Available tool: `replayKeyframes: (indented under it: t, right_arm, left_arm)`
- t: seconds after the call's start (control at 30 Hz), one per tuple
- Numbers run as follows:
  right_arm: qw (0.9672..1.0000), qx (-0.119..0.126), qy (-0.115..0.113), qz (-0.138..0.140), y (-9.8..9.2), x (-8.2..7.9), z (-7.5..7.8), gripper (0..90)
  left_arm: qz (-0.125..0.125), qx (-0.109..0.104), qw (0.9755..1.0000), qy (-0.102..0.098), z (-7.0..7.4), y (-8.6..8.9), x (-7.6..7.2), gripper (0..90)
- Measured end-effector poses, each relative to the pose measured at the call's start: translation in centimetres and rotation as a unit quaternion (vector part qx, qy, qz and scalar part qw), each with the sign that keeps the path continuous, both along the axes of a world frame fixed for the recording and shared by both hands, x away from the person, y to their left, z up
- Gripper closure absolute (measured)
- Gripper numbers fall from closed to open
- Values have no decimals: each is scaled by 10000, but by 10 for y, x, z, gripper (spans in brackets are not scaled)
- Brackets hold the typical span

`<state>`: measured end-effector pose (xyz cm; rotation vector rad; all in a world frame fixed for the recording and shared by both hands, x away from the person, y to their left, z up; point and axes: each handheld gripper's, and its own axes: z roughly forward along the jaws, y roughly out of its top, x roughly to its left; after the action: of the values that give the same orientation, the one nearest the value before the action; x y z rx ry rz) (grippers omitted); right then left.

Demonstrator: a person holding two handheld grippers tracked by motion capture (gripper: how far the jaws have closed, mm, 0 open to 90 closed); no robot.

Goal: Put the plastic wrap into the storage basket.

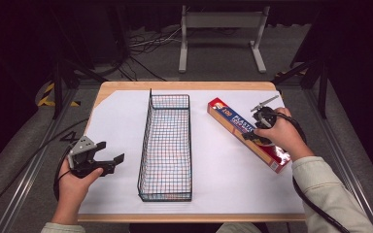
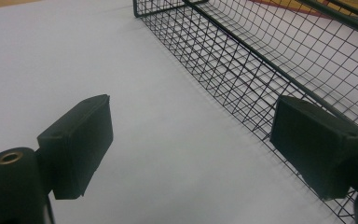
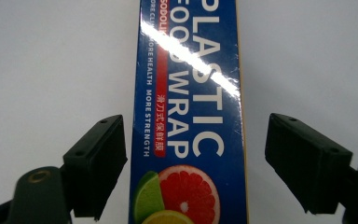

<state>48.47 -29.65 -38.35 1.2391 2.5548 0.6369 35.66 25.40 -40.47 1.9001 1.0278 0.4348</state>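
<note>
On the right side of the white paper sheet (image 1: 121,126) lay the long blue and red cardboard box of plastic food wrap (image 1: 245,133), set diagonally, well apart from the black wire mesh basket (image 1: 166,145) standing in the middle of the sheet. The right gripper (image 1: 256,136) was sitting right over the box's middle stretch. In the right gripper view the box (image 3: 189,116) ran straight up between the two black jaws, which were spread with a bit of daylight on both sides, so nothing was pinched yet. The gap on the left looked slimmer than the one on the right.

My take: this was the lining-up step before a grab. To do it well I'd shift the gripper a touch so the box sits centred, keep the jaws square across the box's narrow width, and come down far enough that the pads catch the side walls instead of skating over the glossy top. Gripping near the middle of the length should stop the long box from drooping at one end, and a gentle squeeze is plenty for thin cardboard.

Over at the left edge, the left gripper (image 1: 108,161) sat just above the sheet with its jaws wide apart and empty, and the basket's wire wall (image 2: 242,79) was near them in the left gripper view.
</note>
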Motion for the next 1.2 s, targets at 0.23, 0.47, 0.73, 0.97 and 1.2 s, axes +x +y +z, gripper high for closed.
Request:
replayKeyframes:
  t: [0.23,0.47,0.73,0.97,1.2]
  right_arm:
    - [9999,-8,126,25,8,4,-10,178]
    - [9995,-200,234,-41,10,9,-17,237]
    - [9983,-355,462,-96,16,17,-17,298]
    - [9962,-487,707,-119,19,19,-19,361]
    - [9947,-662,786,-79,23,21,-17,388]
  left_arm:
    - [17,-9,10000,15,0,1,0,138]
    - [141,136,9998,37,-2,1,1,139]
    - [93,50,9999,38,-2,1,1,137]
    - [47,-22,10000,43,-2,3,1,135]
    - [13,-59,10000,18,-2,3,1,134]
